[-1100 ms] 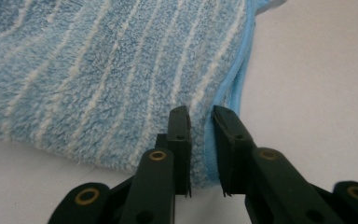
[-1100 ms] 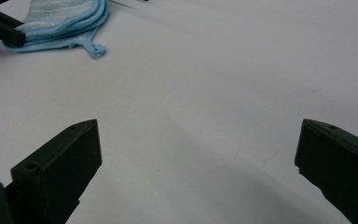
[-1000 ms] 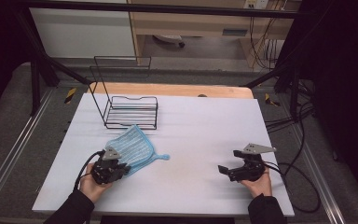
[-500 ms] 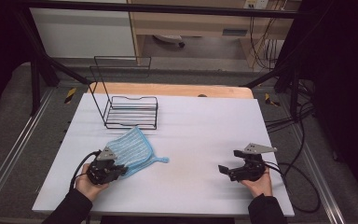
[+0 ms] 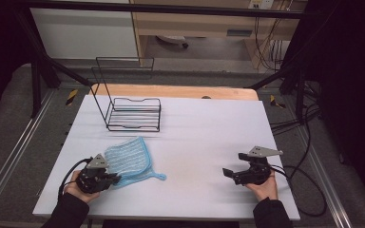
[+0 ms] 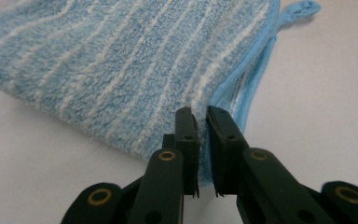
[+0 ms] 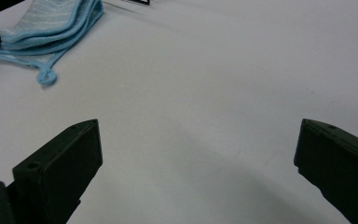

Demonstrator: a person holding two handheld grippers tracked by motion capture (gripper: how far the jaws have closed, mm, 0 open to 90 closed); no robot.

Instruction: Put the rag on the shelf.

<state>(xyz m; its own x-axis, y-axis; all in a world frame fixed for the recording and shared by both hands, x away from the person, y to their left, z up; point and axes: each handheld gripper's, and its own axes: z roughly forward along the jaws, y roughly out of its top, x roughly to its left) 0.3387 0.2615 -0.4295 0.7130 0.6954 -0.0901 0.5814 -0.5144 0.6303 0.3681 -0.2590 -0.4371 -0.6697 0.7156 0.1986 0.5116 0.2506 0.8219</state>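
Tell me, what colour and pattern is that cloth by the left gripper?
The cloth is light blue with thin white stripes and a brighter blue edging, clearest in the left gripper view.

Cloth (image 5: pixel 127 160) lies on table (image 5: pixel 204 137), left; wire rack (image 5: pixel 134 113) behind it.

Lower left of the high view, the left gripper (image 5: pixel 105 179) is a compact black unit with a grey three-cornered plate on top and a black cable looping off its left side. Lower right, the right gripper (image 5: pixel 231 173) matches it: black body, grey plate, black cable trailing right. Both forearms wear dark sleeves. In the left gripper view, brass-coloured rivets dot the black jaw arms.
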